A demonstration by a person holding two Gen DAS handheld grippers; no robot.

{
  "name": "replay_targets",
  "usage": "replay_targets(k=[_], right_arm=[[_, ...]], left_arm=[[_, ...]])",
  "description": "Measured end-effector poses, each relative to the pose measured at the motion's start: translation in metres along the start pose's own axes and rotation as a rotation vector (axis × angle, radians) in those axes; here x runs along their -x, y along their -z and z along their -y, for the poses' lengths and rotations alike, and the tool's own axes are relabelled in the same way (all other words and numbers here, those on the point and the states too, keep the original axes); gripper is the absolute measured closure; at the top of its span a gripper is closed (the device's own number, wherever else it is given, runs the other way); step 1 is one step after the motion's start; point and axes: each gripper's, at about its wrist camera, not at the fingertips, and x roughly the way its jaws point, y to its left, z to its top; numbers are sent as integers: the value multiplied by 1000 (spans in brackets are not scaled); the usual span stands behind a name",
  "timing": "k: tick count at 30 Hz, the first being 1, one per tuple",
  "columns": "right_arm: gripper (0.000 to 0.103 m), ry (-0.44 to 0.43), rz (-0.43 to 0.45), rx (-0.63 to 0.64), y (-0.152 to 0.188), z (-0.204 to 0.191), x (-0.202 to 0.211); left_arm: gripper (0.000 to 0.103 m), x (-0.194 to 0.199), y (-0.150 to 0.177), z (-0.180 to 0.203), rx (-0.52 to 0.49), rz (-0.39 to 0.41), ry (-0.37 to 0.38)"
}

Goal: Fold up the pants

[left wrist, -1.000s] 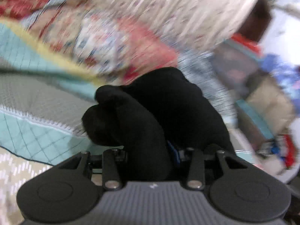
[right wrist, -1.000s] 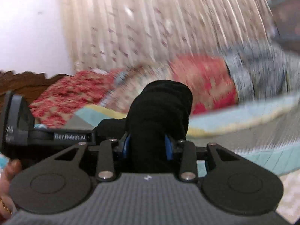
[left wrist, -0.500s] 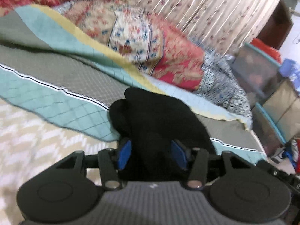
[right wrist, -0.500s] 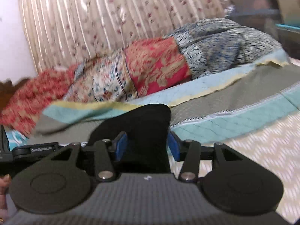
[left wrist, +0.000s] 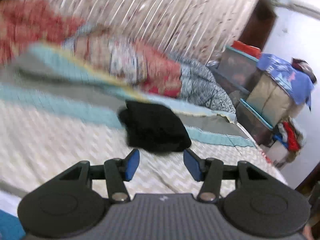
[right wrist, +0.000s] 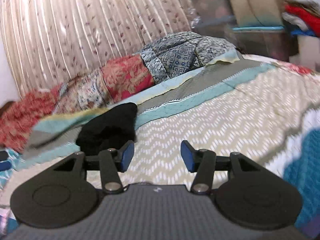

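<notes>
Left gripper [left wrist: 161, 165] is hovering w/ jaws spread wide, blue pads [left wrist: 132, 165] bare, nothing btwn them. Black pants [left wrist: 155, 129] are lying bunched in a compact heap just ahead of its fingertips, not touching them, sitting on the bedspread [left wrist: 60, 140] where the cream zigzag part meets the teal/grey border. Beyond the pants, a patterned quilt roll [left wrist: 160, 74] is running along the far side, w/ pleated curtain [left wrist: 160, 16] behind; storage boxes [left wrist: 260, 92] are stacked off to the gripper's right. Left side of this view is blurring.

Right gripper [right wrist: 155, 156] is also hanging released, jaws apart, nothing in its grasp, only bedspread [right wrist: 220, 120] showing in the gap. Same pants [right wrist: 112, 130] are sitting ahead and to its left, just past the left fingertip; can't tell if cloth touches it. Quilt roll [right wrist: 140, 74] and curtain [right wrist: 80, 30] are lying further ahead.
</notes>
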Motion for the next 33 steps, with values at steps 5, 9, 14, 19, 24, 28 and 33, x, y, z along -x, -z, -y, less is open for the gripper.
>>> replay_targets(k=[5,9,14,19,24,28,33], right_arm=[[48,65,93,117,-37,13,71],[44,121,296,142,-95,21,121],[43,-52,391,-3,-111,2,127],[43,-84,262,39,-72,-29,95],[42,-144,30,-125,-21,-31,65],[42,-127,-129,-93,20,-50,51],[42,-157,-89,-56,0,-59,53]], left_arm=[[53,121,-73,-21,-195,149,-192],[53,218,-125,-41,-189,283,-336],[50,267,-120,-46,-77,390,-314],[48,239,-78,-31,-48,315,-171],[47,170,-22,-3,-9,144,14],[47,107,24,30,13,-3,110],[47,74,57,69,14,-74,155]])
